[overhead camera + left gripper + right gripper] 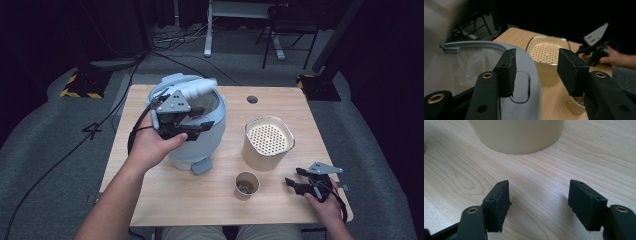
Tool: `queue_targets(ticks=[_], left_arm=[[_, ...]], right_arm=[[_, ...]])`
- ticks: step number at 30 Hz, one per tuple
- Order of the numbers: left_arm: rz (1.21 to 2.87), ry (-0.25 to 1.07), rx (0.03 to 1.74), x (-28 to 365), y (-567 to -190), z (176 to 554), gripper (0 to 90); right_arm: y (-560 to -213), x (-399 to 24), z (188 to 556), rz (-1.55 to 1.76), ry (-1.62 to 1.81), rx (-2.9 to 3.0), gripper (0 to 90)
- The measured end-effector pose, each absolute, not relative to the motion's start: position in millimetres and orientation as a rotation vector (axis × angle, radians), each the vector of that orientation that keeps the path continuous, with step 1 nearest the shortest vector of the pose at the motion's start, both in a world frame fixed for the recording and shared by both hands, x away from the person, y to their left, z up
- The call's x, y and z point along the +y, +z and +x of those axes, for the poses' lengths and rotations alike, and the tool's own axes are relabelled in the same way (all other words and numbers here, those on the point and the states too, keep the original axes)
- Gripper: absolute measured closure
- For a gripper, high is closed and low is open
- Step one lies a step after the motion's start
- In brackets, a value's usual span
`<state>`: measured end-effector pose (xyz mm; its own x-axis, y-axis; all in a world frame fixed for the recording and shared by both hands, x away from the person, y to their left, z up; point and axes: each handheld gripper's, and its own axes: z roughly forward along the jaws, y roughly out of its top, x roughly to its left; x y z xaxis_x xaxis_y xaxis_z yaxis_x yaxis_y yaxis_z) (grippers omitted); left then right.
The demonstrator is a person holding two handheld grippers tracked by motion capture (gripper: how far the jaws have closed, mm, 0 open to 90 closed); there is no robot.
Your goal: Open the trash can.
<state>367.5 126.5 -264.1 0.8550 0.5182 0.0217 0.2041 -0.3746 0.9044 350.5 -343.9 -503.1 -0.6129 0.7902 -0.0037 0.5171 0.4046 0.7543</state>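
A pale blue-grey bin (pixel 200 145) stands at the table's left, with a clear liner bag (pixel 474 65) inside its rim (pixel 474 45). My left gripper (pixel 202 120) hovers over the bin's top opening, its jaws open (pixel 536 62) with nothing between them. To the right stands a cream container (pixel 265 150) with a perforated top (pixel 546 52). In front of it is a small paper cup (pixel 246 186). My right gripper (pixel 293 176) rests low at the table's front right, jaws open (pixel 539 195) over bare wood and facing the cream container (pixel 519 135).
The wooden table (pixel 190 200) has a round cable hole (pixel 252 99) near its far edge. A tab (pixel 201 166) sticks out at the bin's base. Cables and dark stands lie on the grey floor beyond.
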Motion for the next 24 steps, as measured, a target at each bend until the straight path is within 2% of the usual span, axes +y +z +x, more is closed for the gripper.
queue_targets(ticks=[3, 8, 21, 22, 23, 24], left_arm=[[1.937, 0.398, 0.535, 131.4, -261.7, 362.9, 49.1], [1.906, 0.371, 0.531, 142.3, -264.5, 351.7, 47.6], [1.916, 0.318, 0.470, 167.7, -301.0, 309.5, 41.8], [1.921, 0.314, 0.463, 169.6, -307.6, 306.4, 41.8], [1.926, 0.310, 0.457, 170.9, -311.7, 305.0, 39.6], [1.933, 0.306, 0.450, 172.4, -317.5, 303.3, 38.7]], right_arm=[[-503.1, -343.9, 350.5, 1.127, 1.047, 2.306, 34.0], [-503.1, -343.8, 350.5, 1.127, 1.047, 2.306, 34.0], [-503.1, -343.7, 350.7, 1.126, 1.044, 2.306, 33.2], [-503.1, -343.4, 350.8, 1.127, 1.040, 2.304, 32.4], [-503.3, -343.1, 351.7, 1.149, 1.026, 2.293, 23.0], [-503.5, -342.9, 352.7, 1.170, 1.005, 2.282, 18.9]])
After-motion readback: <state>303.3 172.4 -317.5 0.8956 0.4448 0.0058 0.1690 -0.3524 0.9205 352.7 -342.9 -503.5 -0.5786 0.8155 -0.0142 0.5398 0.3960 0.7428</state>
